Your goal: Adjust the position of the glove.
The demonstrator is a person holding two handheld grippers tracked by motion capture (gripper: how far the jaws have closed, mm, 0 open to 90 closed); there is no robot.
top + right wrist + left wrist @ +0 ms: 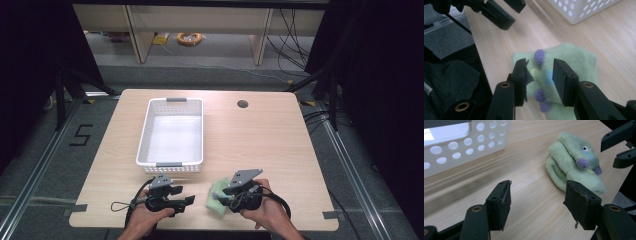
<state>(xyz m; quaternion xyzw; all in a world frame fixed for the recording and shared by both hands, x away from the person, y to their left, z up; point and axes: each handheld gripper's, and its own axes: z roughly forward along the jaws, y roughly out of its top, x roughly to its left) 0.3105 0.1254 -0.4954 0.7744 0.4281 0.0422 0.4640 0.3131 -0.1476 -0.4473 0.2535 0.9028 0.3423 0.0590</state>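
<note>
1 white basket (171,131); 1 green plush toy (216,198); 2 grippers.

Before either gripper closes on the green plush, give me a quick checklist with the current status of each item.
1. Right gripper open: ok.
2. Right gripper over the plush, jaws straddling its middle: ok.
3. Jaws touching the plush: cannot tell.
4. Left gripper open, nothing between jaws: ok.
5. Left gripper clear of the plush, short of it on bare table: ok.
6. Basket holds nothing, ready if it is the target: ok.
</note>
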